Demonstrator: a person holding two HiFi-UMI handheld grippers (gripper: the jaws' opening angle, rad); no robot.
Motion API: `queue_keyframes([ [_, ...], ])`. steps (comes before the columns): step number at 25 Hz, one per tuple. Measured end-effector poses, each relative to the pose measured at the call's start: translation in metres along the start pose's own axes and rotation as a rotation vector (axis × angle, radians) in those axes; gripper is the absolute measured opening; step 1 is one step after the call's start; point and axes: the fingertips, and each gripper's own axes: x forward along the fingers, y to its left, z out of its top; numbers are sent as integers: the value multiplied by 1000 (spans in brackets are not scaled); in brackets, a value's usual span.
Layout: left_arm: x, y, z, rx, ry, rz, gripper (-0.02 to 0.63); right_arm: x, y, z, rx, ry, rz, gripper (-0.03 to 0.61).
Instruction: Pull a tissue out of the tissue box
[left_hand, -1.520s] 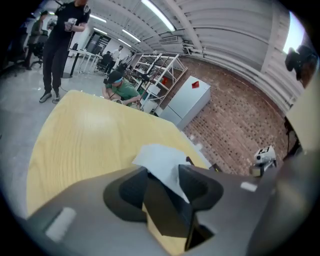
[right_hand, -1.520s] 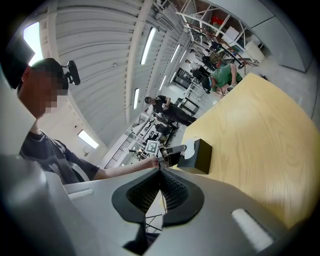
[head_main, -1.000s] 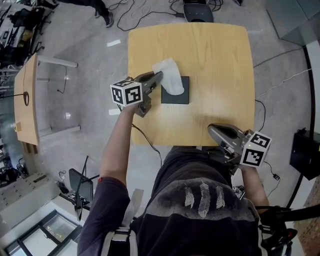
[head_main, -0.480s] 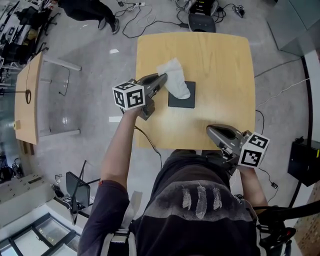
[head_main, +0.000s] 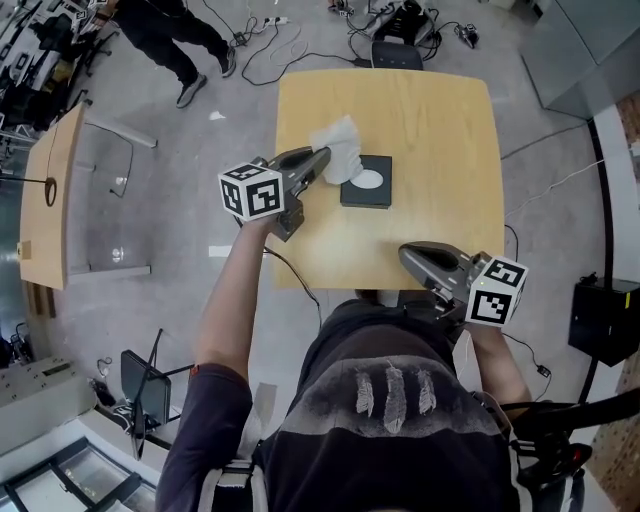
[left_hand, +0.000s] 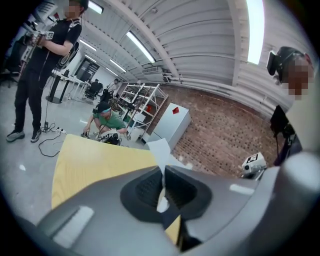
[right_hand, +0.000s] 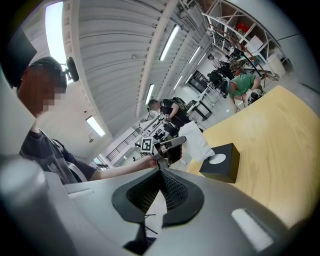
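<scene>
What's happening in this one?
A person is pulling a tissue from the black box on the table. The left gripper is shut on the tissue, which is lifted beside the box and looks clear of its opening. The right gripper is shut, empty, near the table's front edge.

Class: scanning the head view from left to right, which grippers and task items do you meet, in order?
Left gripper → tissue → box → right gripper
</scene>
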Motion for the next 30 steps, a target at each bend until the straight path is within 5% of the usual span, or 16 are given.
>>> queue_keyframes([
  [14, -18, -70, -9, 22, -25, -101, 3, -25, 21, -23, -34, 15, -15, -3],
  [22, 37, -161, -25, 63, 57, -116, 3, -122, 11, -32, -25, -65, 22, -3],
  [30, 110, -248, -62, 20, 124, -100, 3, -244, -11, -36, 17, -159, 65, -3],
])
